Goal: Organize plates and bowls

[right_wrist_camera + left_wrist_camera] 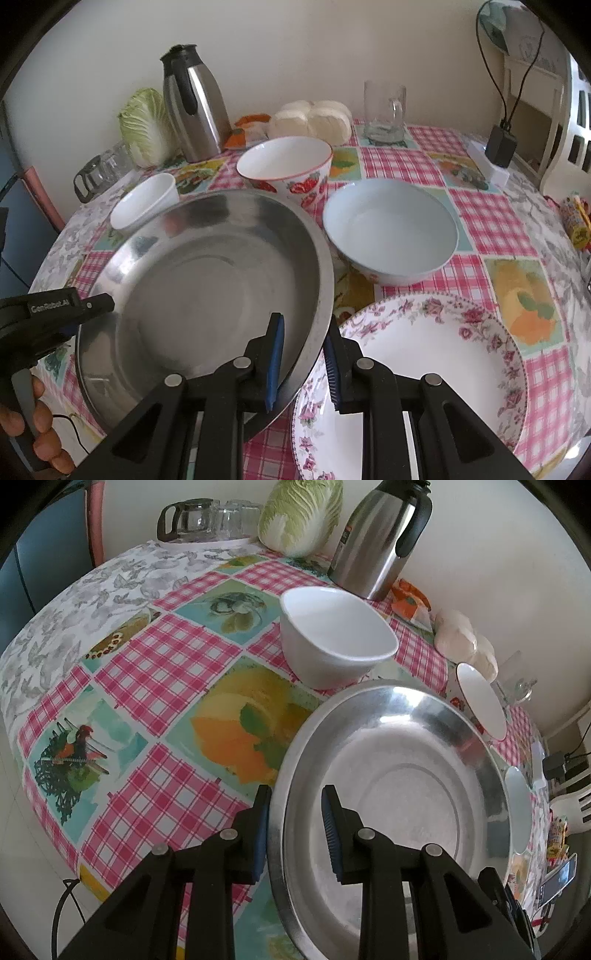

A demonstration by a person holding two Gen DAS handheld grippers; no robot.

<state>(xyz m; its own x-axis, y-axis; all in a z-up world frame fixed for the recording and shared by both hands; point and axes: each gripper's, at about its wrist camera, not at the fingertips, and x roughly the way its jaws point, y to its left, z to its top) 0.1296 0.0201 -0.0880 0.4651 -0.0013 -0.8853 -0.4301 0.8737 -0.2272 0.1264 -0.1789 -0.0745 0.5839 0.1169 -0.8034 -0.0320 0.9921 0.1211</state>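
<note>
We note a plain cream wall (295, 55) at far side; white chair (569, 129) at right of surface (498, 221).

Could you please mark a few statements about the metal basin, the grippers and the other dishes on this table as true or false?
1. Both grippers straddle the metal basin's rim, the left gripper and right gripper on opposite sides. True.
2. The basin holds soup. False: it is empty.
3. The strawberry bowl stands behind the basin. True.
4. The floral plate sits inside the basin. False: it lies beside it.
</note>
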